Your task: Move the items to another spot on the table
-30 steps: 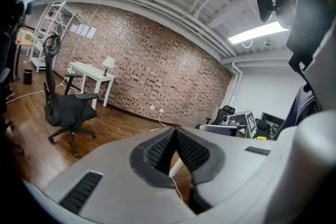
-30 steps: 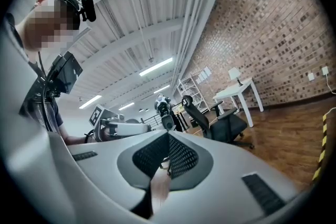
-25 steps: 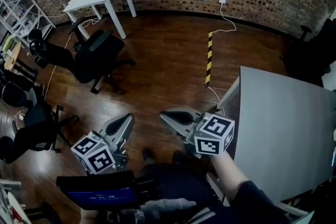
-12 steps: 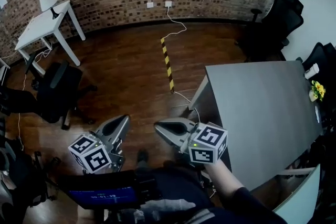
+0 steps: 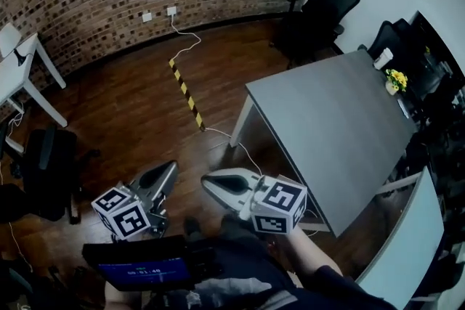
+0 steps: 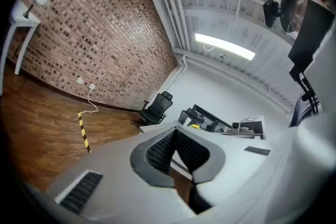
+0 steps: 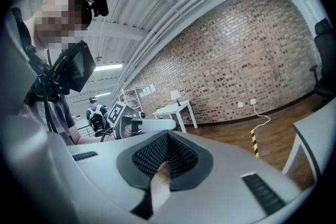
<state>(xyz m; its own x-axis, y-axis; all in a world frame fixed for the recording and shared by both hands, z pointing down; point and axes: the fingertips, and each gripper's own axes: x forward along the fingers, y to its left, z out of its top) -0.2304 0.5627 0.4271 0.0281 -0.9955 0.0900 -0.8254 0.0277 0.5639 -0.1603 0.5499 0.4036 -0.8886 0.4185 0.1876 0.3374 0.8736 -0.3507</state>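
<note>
A grey table (image 5: 327, 127) stands to my right over the wooden floor. At its far corner sit a white cup (image 5: 383, 58) and a small pot of yellow flowers (image 5: 396, 79). My left gripper (image 5: 171, 168) is shut and empty, held low over the floor, left of the table. My right gripper (image 5: 207, 181) is also shut and empty, close beside the left one and short of the table's near corner. In the left gripper view the shut gripper (image 6: 176, 134) points toward the table and the yellow flowers (image 6: 195, 125). The right gripper view shows its shut gripper (image 7: 167, 138) and the table edge (image 7: 315, 128).
Black office chairs (image 5: 320, 3) stand behind the table, and another chair (image 5: 43, 170) is at the left. A yellow-black tape strip (image 5: 186, 92) and a white cable lie on the floor. A white side table (image 5: 18, 62) stands by the brick wall. A second pale tabletop (image 5: 407, 243) is at the lower right.
The head view has swung to the right, so the grey table and its far items now show in full. Both grippers turned along with it and stayed shut.
</note>
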